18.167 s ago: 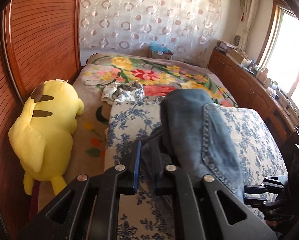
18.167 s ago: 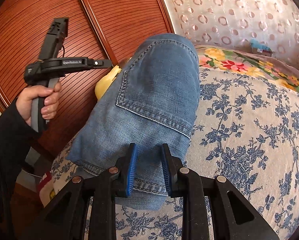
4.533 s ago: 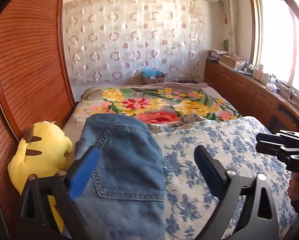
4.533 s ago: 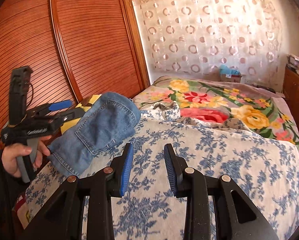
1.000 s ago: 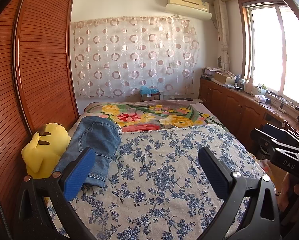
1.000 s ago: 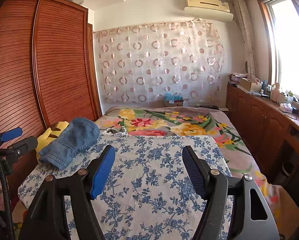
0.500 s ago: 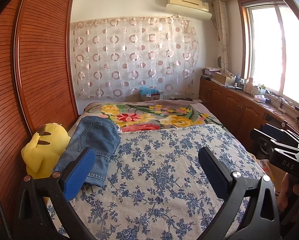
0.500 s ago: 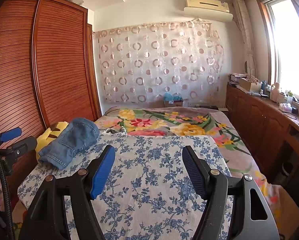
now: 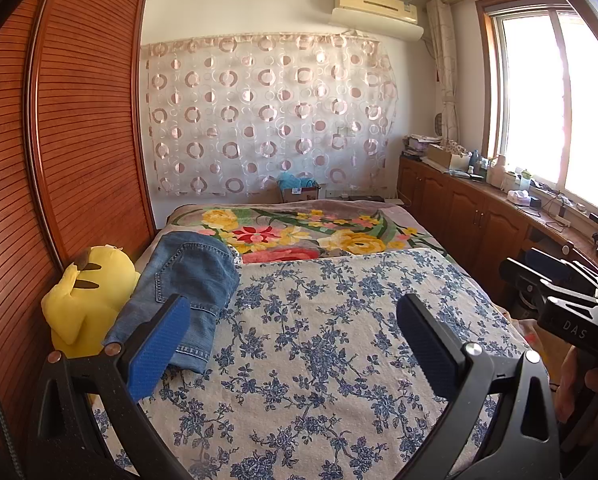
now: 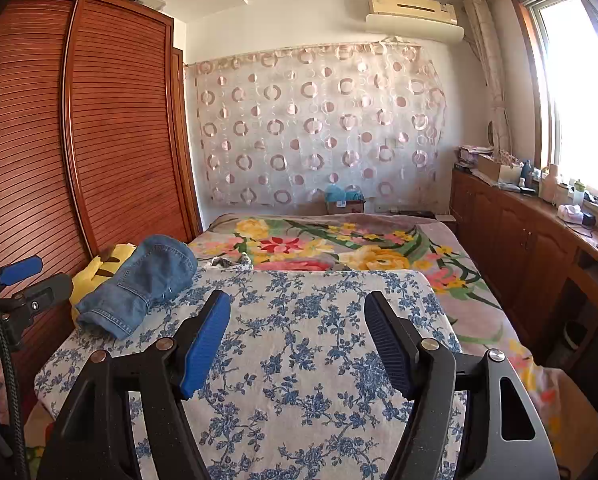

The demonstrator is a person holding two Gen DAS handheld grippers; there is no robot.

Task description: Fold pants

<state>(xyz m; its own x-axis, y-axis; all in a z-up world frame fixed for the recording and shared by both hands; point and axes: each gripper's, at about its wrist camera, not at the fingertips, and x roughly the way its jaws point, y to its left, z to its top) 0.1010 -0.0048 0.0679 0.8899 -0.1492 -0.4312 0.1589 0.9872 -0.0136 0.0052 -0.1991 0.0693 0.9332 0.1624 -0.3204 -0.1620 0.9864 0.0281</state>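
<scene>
Left wrist view shows the left tool with its blue-padded fingers spread wide and nothing between them, held above the blue-flowered bedspread. Right wrist view shows the right tool likewise spread apart and empty over the same bedspread. Beyond both, the folded pants, blue denim with a back pocket facing up, lie at the left edge of the bed, touching a yellow plush toy that sits against the wooden wardrobe. Farther back lies a bright floral blanket, then a circle-patterned curtain. A wooden counter runs along the window side.
</scene>
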